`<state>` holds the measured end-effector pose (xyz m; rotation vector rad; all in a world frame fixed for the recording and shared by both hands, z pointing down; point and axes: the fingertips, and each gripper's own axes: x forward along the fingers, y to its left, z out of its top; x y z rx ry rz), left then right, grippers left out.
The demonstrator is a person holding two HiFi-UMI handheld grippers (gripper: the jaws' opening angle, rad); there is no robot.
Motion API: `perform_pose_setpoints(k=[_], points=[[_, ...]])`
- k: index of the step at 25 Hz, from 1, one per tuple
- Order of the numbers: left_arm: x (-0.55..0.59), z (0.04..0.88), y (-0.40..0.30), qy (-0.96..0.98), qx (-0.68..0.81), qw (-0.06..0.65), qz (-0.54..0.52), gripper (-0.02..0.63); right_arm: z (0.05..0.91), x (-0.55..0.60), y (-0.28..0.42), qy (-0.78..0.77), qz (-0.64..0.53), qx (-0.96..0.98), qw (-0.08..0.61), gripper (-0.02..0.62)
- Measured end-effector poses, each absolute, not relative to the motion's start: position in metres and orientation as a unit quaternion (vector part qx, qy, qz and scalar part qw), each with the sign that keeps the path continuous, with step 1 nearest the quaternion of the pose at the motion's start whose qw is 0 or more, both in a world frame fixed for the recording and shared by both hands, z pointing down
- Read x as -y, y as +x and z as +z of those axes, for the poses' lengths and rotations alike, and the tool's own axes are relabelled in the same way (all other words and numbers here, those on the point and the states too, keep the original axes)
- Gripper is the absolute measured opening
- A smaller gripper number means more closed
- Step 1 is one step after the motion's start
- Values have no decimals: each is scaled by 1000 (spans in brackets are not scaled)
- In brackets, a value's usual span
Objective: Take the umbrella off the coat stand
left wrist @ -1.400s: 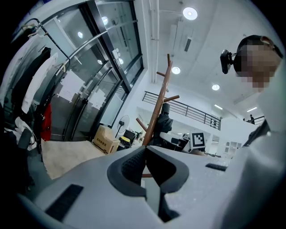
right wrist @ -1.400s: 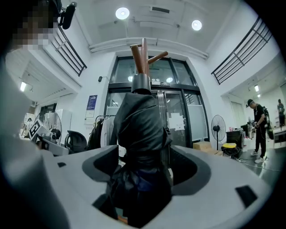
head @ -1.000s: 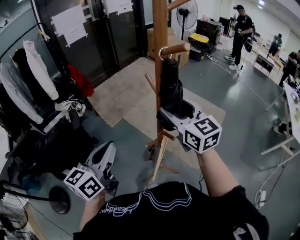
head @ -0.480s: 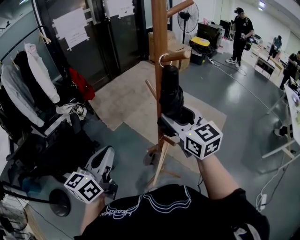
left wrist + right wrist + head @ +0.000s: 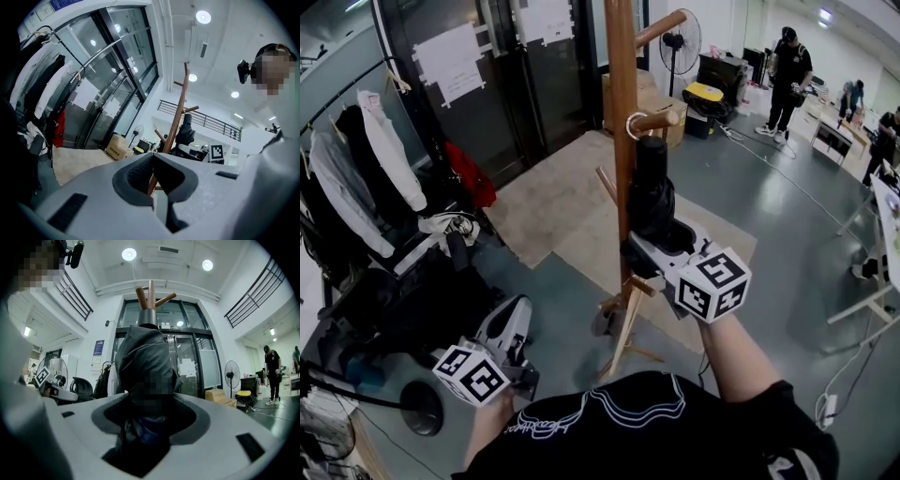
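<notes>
A black folded umbrella [image 5: 652,192] hangs by a white loop from a peg [image 5: 658,120] of the wooden coat stand [image 5: 622,103]. My right gripper [image 5: 653,246] reaches level round the umbrella's lower half. In the right gripper view the dark fabric [image 5: 145,362] fills the hollow between the closing jaws [image 5: 150,411] and touches both sides. My left gripper [image 5: 514,317] hangs low at the left, away from the stand, with its jaw tips together [image 5: 151,157] and nothing between them. From there the stand [image 5: 180,108] and the umbrella [image 5: 187,133] show in the distance.
A rack of coats [image 5: 356,169] and dark bags stand at the left. A beige mat [image 5: 553,197] lies behind the stand, with cardboard boxes [image 5: 661,94], a yellow-lidded bin [image 5: 705,94] and a fan [image 5: 680,42] farther back. People [image 5: 787,75] stand at the far right.
The right gripper stays round the umbrella, which still hangs from the peg. The left gripper has hardly moved. The head view has drifted slightly.
</notes>
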<state>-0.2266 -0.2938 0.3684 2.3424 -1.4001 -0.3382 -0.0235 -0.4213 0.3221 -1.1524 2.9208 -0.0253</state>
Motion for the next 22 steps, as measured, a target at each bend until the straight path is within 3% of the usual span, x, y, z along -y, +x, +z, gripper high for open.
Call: perform_pose_setpoints(k=[22], points=[[274, 360, -230, 835, 505, 179, -123, 5, 281, 393, -10, -379, 32, -925, 25, 253]])
